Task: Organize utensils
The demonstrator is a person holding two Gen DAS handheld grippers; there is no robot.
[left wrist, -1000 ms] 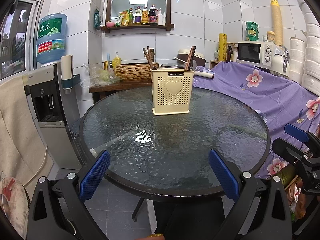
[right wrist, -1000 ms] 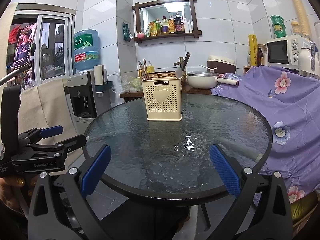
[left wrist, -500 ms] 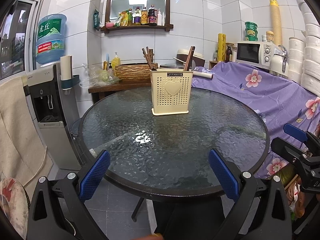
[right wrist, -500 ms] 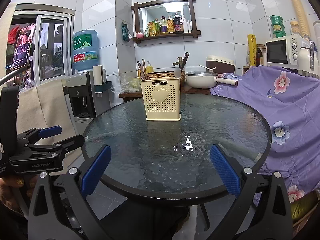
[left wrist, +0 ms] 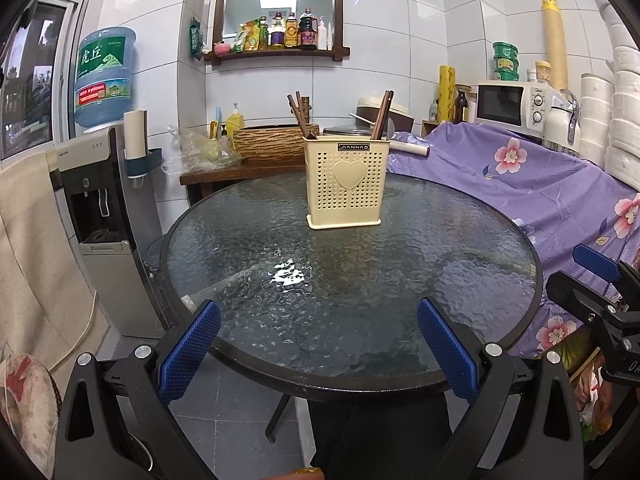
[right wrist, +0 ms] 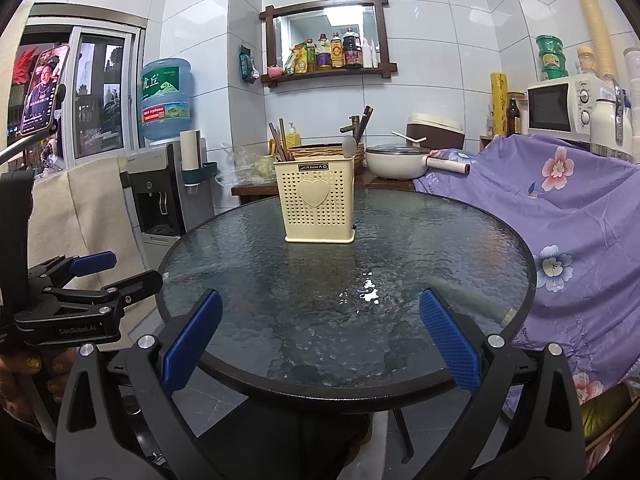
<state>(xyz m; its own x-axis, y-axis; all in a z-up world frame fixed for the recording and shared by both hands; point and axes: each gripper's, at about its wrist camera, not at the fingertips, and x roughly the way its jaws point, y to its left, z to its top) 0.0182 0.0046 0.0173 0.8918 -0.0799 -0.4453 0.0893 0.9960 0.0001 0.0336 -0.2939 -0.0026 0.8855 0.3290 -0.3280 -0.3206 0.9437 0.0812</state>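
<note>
A white-tiled kitchen corner surrounds a round table [left wrist: 500,344] with a textured glass top and a dark rim.

I hold the left tongs [left wrist: 318,344] level at the near edge of the table. Their blue-padded fingers [left wrist: 188,354] are spread wide apart and grip nothing. The right tongs [right wrist: 320,340] sit in the same attitude at the near rim, fingers [right wrist: 450,338] equally wide, also empty. In the right wrist view the left tongs appear at the left margin, off the table, with a hand [right wrist: 24,384] beneath them.

The cream perforated utensil holder [left wrist: 346,182] stands upright on the far half of the table, well apart from both tongs. It carries a heart emblem and a "JIANHAO" label. Brown chopsticks [left wrist: 298,114] lean out of its left compartment; more chopsticks [left wrist: 382,114] and a grey spoon [right wrist: 349,146] rise from the right side.

Beyond the table: a water dispenser [left wrist: 106,200] at left, a wall shelf of bottles [left wrist: 280,32] above, a white saucepan [right wrist: 396,162] behind the holder, and a purple floral cloth [left wrist: 520,184] under a microwave [left wrist: 514,104] at right.
</note>
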